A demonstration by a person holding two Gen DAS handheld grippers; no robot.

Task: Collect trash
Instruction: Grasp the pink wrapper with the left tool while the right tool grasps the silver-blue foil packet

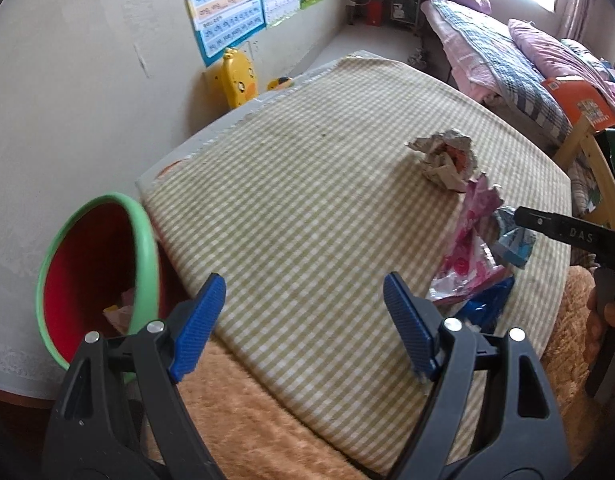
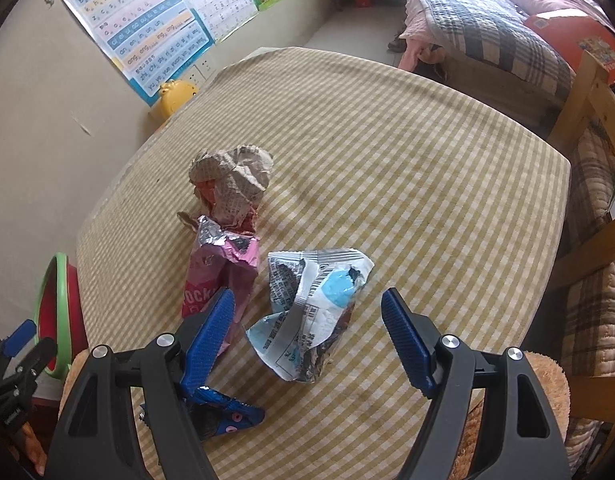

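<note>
Trash lies on a checked cloth-covered table (image 2: 407, 152): a crumpled newspaper ball (image 2: 231, 178), a pink foil wrapper (image 2: 217, 276), a white and light-blue wrapper (image 2: 311, 312) and a dark blue wrapper (image 2: 223, 412). My right gripper (image 2: 309, 338) is open, its jaws standing either side of the white and blue wrapper, just above it. My left gripper (image 1: 303, 328) is open and empty over the table's near left edge, beside a red bin with a green rim (image 1: 145, 248). The newspaper ball (image 1: 447, 158) and pink wrapper (image 1: 471, 252) lie to its right.
The bin (image 2: 59, 280) stands left of the table and holds some trash. A yellow duck toy (image 1: 237, 78) stands by the wall with posters. A bed (image 2: 487, 20) and a wooden chair (image 2: 587, 112) are at right. A fuzzy orange blanket (image 1: 235, 412) lies under the near table edge.
</note>
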